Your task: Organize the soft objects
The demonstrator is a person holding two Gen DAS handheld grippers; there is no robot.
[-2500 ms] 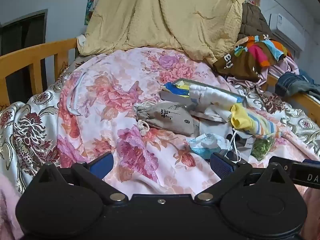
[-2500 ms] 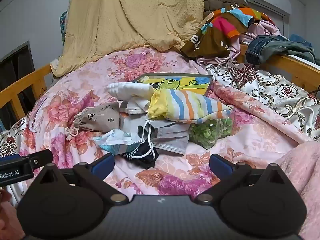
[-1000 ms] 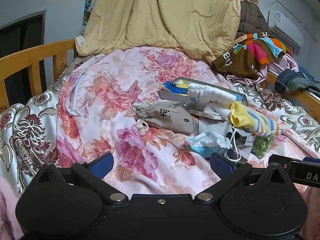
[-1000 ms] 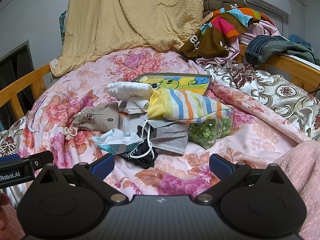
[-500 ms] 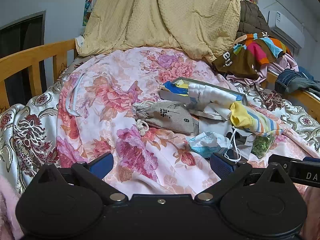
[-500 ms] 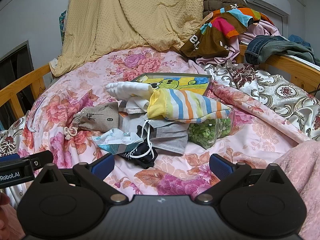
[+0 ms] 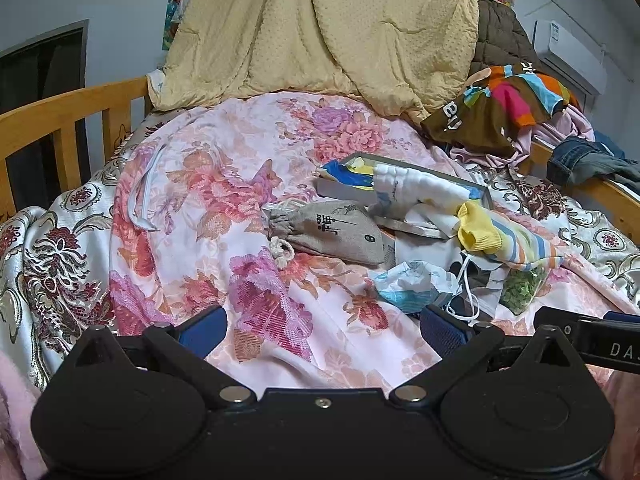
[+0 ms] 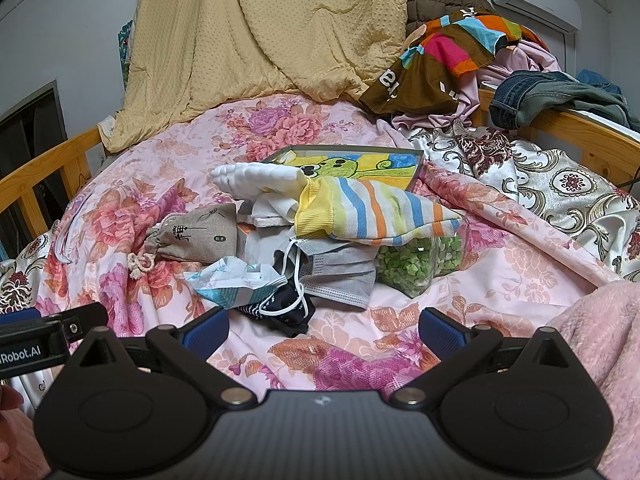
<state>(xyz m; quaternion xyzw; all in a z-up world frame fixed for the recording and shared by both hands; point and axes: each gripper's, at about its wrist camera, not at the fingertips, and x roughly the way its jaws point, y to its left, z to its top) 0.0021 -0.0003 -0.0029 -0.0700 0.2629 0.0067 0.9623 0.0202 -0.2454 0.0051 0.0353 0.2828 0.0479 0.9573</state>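
Both grippers hang low over a bed covered with a pink floral quilt (image 8: 460, 292), and each one has its fingers spread wide with nothing between them. The left gripper (image 7: 322, 326) points at the bare floral cloth, and the pile of soft things lies ahead of it and to its right. The right gripper (image 8: 323, 326) faces the pile almost directly. In the middle of the pile a striped sock (image 8: 372, 212) with a yellow cuff lies across the other things, and a white folded cloth (image 8: 256, 178) lies just behind it, partly over a flat box (image 8: 372, 162) with a green cartoon picture inside. Under the sock there is a grey face mask (image 8: 340, 272), and its white ear loop falls over a dark dotted piece of cloth (image 8: 286, 308) nearest to the right gripper. A crumpled white and blue mask (image 8: 234, 280) lies to the left of the grey one and touches it. A beige drawstring pouch (image 8: 196, 236) with printed characters lies at the left of the pile, with its knotted cord end toward the gripper. A clear bag of green pieces (image 8: 416, 262) sits to the right, partly under the sock. Behind the quilt a yellow blanket (image 8: 264, 28) hangs, and a colourful brown garment (image 8: 436, 60) and jeans (image 8: 548, 94) are heaped at the wooden bed rail (image 8: 580, 124) on the right.
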